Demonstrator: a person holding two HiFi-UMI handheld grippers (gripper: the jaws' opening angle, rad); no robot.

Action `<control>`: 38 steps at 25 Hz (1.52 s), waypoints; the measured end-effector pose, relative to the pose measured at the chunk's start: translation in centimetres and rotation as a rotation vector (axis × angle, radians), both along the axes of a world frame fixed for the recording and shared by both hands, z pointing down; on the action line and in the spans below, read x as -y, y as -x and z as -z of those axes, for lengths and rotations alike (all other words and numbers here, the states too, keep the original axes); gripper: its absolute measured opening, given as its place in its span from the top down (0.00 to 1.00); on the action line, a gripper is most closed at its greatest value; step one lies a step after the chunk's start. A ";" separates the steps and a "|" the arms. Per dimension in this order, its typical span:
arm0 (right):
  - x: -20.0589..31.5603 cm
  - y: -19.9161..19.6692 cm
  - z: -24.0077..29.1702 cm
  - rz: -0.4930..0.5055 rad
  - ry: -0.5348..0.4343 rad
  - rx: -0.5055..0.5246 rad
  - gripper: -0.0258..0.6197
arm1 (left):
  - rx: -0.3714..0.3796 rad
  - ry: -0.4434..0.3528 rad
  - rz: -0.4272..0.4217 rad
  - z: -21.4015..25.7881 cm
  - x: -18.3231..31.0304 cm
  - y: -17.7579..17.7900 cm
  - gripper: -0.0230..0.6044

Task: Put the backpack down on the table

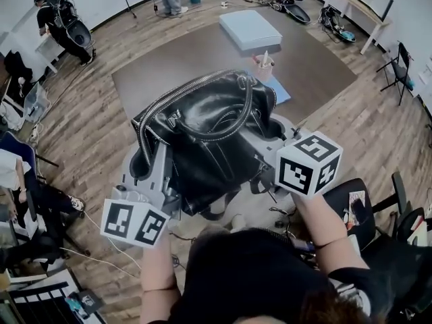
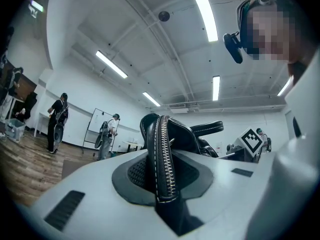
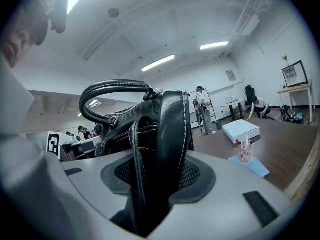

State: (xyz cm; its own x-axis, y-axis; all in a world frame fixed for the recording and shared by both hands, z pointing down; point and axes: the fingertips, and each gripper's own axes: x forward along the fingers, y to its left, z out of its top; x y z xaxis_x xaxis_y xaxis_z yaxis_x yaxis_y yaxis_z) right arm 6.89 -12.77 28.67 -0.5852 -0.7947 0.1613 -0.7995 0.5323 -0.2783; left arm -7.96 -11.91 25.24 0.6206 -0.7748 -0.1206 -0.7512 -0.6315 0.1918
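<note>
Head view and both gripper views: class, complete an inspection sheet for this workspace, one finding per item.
Surface: brown table ahead, mostly bare.
Job's things: black leather backpack held in the air, not yet on the table.
Clutter: pen cup on a blue pad; white box at the far end.
Grippers: left gripper shut on the zipper edge; right gripper shut on the opposite side.
Cables: white cable on the floor, lower left.
Surroundings: wooden floor, person, chair.

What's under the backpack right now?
Around the backpack show the brown table beyond, with a pen cup and blue pad, and wood floor at left. Directly beneath is covered by the backpack itself; the table's near edge is hidden.
</note>
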 end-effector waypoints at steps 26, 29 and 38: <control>20.6 -1.3 -2.5 -0.043 0.027 -0.019 0.67 | 0.018 0.013 0.030 -2.5 20.8 -1.3 0.82; 22.3 -2.8 -3.2 -0.023 0.042 -0.028 0.67 | 0.011 0.034 0.047 -3.4 22.2 -2.7 0.82; 28.5 -4.8 -5.0 0.079 0.062 -0.032 0.67 | 0.036 0.020 0.160 -5.3 27.0 -4.8 0.82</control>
